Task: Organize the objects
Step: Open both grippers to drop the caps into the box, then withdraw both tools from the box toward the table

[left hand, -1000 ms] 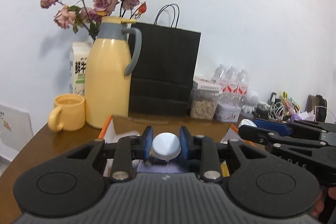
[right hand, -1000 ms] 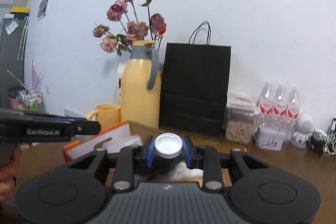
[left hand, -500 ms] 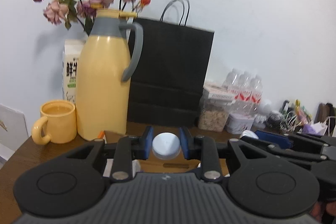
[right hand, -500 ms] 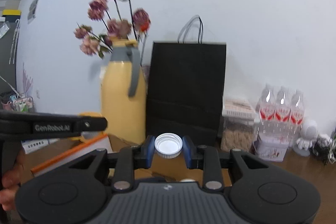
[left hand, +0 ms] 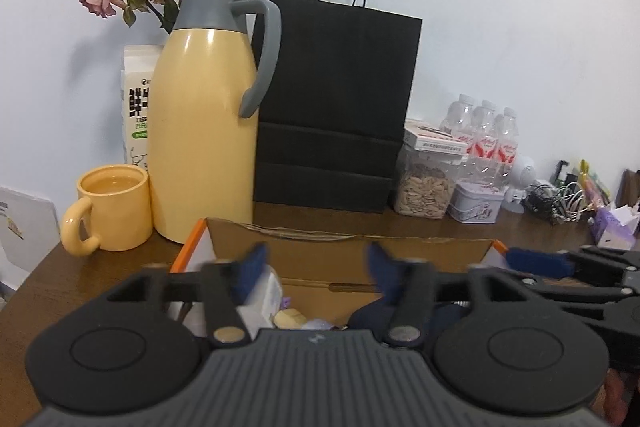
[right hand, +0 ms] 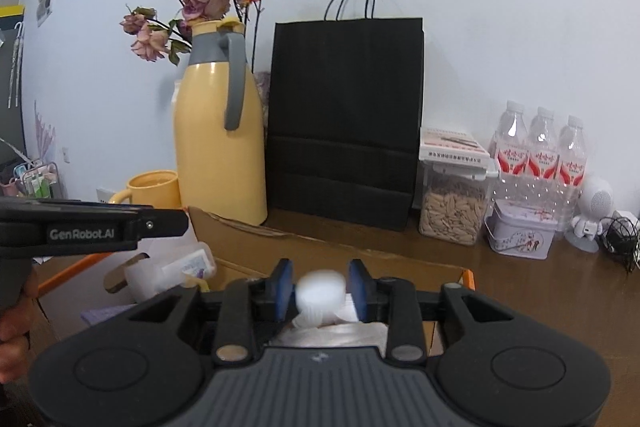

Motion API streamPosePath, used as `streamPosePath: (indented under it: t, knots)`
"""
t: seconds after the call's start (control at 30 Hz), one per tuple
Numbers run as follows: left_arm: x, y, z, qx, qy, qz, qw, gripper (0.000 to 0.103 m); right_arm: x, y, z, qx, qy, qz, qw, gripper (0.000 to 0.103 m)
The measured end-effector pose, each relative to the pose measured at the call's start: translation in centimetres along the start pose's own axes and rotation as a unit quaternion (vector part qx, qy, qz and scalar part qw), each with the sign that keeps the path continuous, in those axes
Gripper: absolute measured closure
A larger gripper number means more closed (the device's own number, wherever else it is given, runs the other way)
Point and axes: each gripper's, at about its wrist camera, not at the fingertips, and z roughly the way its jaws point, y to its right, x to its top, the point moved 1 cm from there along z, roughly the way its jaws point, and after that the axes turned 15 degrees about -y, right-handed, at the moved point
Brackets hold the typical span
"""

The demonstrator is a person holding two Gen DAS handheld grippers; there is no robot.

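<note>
Right wrist view gives you the whole layout: the tabletop point(right hand: 540, 291) carries a cardboard box point(right hand: 404, 261) standing open right under both of your grippers, with the yellow jug point(right hand: 218, 143) and black bag point(right hand: 346, 119) well behind it and out of the way.

The box is what the next move turns on. It lies directly below and just ahead of your right gripper point(right hand: 320, 291), so the drop is straight down, not forward. In the box you can see a pale bottle point(right hand: 188, 265) lying on its side at the left and crumpled white plastic point(right hand: 320, 337) under your right fingers point(right hand: 283, 287).

Between those fingers sits a white cap point(right hand: 320, 293), blurred, its bottle hanging below with the long axis upright. The jaws are opening; a sliver of gap shows on each side of the cap, so I judge it is already free and falling into the box.

In the left wrist view your left gripper point(left hand: 316, 267) is also over the box, its fingers point(left hand: 252, 267) spreading wide and blurred with nothing between them. Small items point(left hand: 290, 317) lie on the box floor below it.

Your right hand is the nearer one to the cap. Let the bottle clear before you lift away.
</note>
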Motion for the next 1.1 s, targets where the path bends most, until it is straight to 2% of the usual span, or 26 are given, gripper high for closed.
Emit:
streamPosePath:
  t: [0.03, 0.07, 0.1, 0.13, 0.17, 0.23, 0.6, 0.83, 1.1]
  knots:
    - [-0.1, 0.0, 0.0, 0.005, 0.004, -0.001, 1.0, 0.005, 0.0, 0.2, 0.0, -0.001, 0.0, 0.005, 1.0, 0.048]
    - [-0.1, 0.0, 0.0, 0.015, 0.01, -0.003, 0.9998, 0.0, 0.0, 0.3, 0.0, -0.004, 0.001, 0.009, 1.0, 0.033]
    - [-0.2, 0.1, -0.1, 0.025, 0.017, -0.006, 0.9995, 0.0, -0.1, 0.5, -0.1, -0.005, 0.004, 0.013, 1.0, 0.027]
    - [-0.2, 0.1, -0.1, 0.031, 0.02, -0.007, 0.9993, 0.0, -0.1, 0.7, -0.1, -0.003, 0.006, 0.018, 1.0, 0.014]
    - [-0.1, 0.1, -0.1, 0.032, 0.018, -0.009, 0.9993, 0.0, -0.1, 0.9, -0.2, -0.003, 0.008, 0.024, 1.0, 0.007]
    - [0.0, 0.0, 0.0, 0.031, 0.015, -0.012, 0.9993, 0.0, -0.1, 1.2, -0.2, -0.003, 0.009, 0.031, 0.999, 0.002]
    - [-0.1, 0.0, 0.0, 0.034, 0.013, -0.01, 0.9993, 0.0, -0.2, 1.3, -0.3, 0.006, 0.002, 0.033, 0.999, 0.0]
    - [-0.1, 0.2, -0.8, 0.03, 0.018, -0.009, 0.9993, 0.0, -0.1, 1.0, -1.2, 0.01, 0.015, 0.028, 0.999, 0.0]
    - [0.0, 0.1, -3.7, 0.027, 0.046, -0.012, 0.9985, 0.0, 0.0, 0.0, -3.7, 0.011, 0.044, 0.015, 0.999, 0.0]
